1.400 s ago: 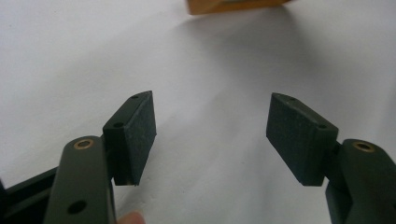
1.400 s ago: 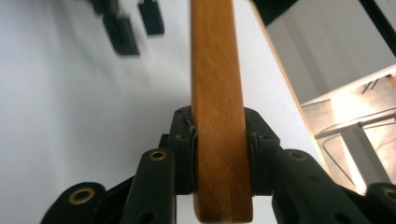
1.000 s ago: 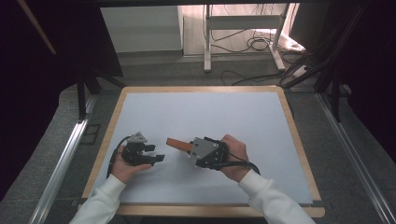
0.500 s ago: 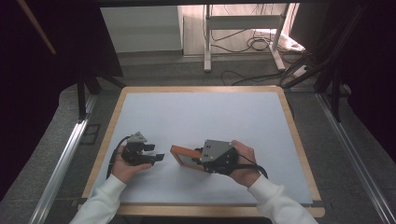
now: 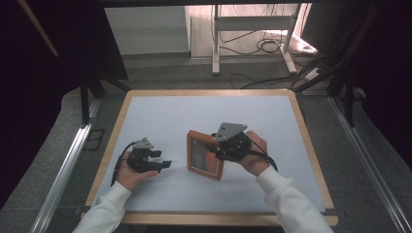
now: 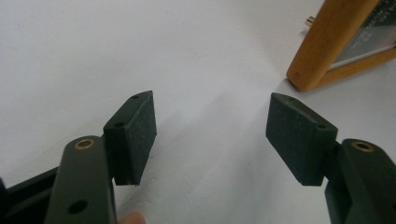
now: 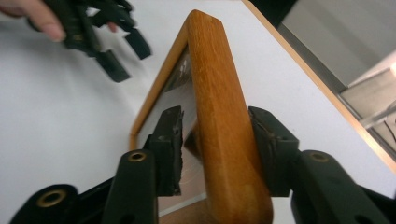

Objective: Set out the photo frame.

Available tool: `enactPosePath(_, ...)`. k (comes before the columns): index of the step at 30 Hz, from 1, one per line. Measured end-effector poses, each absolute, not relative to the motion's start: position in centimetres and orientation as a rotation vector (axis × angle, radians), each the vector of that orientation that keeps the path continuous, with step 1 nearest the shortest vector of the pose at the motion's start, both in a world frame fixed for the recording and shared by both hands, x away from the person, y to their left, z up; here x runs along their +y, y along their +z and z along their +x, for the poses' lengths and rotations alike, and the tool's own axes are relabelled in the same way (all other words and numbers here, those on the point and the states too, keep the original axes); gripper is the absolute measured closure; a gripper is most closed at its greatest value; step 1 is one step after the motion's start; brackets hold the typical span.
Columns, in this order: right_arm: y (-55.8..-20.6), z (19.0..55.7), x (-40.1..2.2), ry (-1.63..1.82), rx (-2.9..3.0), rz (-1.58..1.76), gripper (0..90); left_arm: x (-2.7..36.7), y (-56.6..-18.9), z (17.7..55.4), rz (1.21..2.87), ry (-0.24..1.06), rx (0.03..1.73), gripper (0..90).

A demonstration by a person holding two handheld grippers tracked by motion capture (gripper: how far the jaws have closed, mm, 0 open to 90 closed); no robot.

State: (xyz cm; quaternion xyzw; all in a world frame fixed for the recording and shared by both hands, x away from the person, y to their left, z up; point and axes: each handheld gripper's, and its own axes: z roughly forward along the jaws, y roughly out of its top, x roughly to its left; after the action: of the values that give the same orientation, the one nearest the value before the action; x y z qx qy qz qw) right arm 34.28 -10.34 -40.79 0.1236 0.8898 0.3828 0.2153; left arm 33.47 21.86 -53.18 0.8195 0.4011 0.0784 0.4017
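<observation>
**Item 1: wooden picture frame** (image 5: pixel 204 155). Orange-brown wood with a glazed front that carries a printed sheet. It stands on its lower edge on the white table top (image 5: pixel 160 116), a little right of centre and towards the person's side. In the high view its long axis runs up from the table, leaning slightly, and the glazed face is turned towards the person's left. In the right gripper view the frame (image 7: pixel 219 116) is seen edge-on, its rounded top corner pointing away from the camera. In the left gripper view one lower corner of the frame (image 6: pixel 327 51) rests on the table top, with a small brass peg at its back.

**Item 2: right gripper** (image 5: pixel 232 142). It is at the frame's right side with the jaws straddling the wooden edge. They have just been opening: the far pad lies against the wood, while the near pad (image 7: pixel 170 140) stands off the glass with a visible gap. Grasp released, frame still between the jaws.

**Item 3: left gripper** (image 5: pixel 145 158). Held in the left hand (image 5: pixel 127 172), it is left of the frame and apart from it. Jaws spread wide, nothing between the fingertips (image 6: pixel 135 130), bare table beneath.

**Item 4: surroundings.** A wooden rim (image 5: pixel 311 145) borders the table. On the floor beyond stand a white stand (image 5: pixel 252 29) and loose cables (image 5: pixel 262 46). Nothing lies between the left gripper and the frame.
</observation>
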Motion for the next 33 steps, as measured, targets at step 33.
enactPosePath(33, -44.6, 32.2, -16.5, 1.241, 2.344, 0.788, 22.8, 21.7, -53.4, 33.4, 2.087, 0.192, 1.008, 32.2)
